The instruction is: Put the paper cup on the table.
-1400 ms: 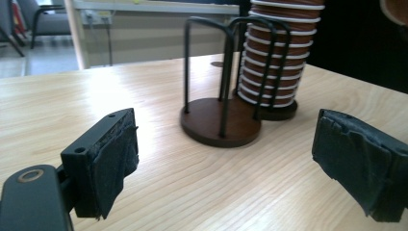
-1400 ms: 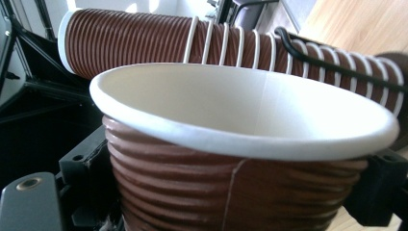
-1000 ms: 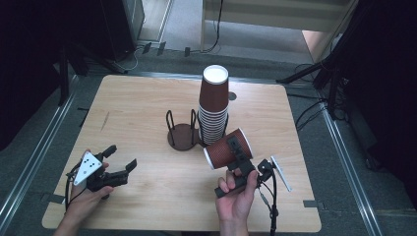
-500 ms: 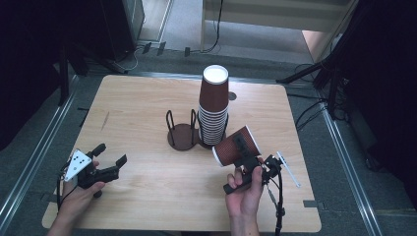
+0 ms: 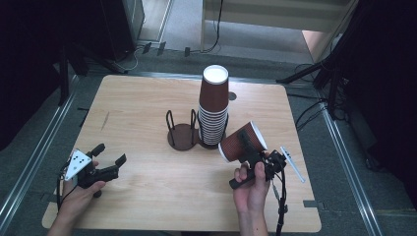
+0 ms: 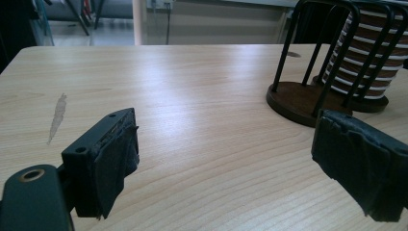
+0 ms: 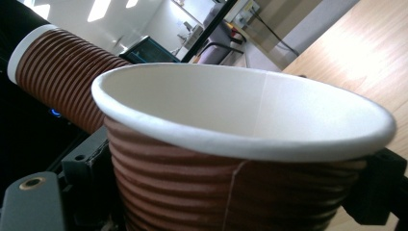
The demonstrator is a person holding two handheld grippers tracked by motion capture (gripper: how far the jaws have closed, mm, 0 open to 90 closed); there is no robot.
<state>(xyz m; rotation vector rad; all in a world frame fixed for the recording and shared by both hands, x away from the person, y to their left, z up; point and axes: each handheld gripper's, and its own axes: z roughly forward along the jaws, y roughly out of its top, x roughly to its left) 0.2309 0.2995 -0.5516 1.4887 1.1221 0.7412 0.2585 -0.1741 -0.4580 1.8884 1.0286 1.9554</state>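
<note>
On a pale wood-grain table (image 5: 147,113) with rounded corners, a tall stack of ribbed brown paper cups (image 5: 214,110) stands upside down, its white base uppermost, serving as the landmark at centre. Just to the left of the stack, touching its foot, sits one dark round wooden holder (image 5: 183,135) with thin black wire hoops rising from its disc base; the left gripper view shows the same holder (image 6: 308,96) and the stack's banded white rims (image 6: 365,53) behind the wires. Near the stack's foot on the right, the right tongs (image 5: 248,150) are clamped on a single cup (image 5: 243,142), held off the table and tipped on its side with its white rolled rim turned away from the stack. In the right gripper view that cup (image 7: 231,159) sits close to the lens between the two black jaws, corrugated brown outside, smooth white inside, with the stack (image 7: 62,91) crossing the upper left. Well to the left of the stack and nearer the table's front edge, the left tongs (image 5: 109,155) are spread wide apart and hold nothing, a grey three-cornered plate on top; their worn dark pads (image 6: 115,163) look frayed at the edges. One person's hand grips each tool; a faint scuff (image 6: 57,118) marks the tabletop far left of the stack
</note>
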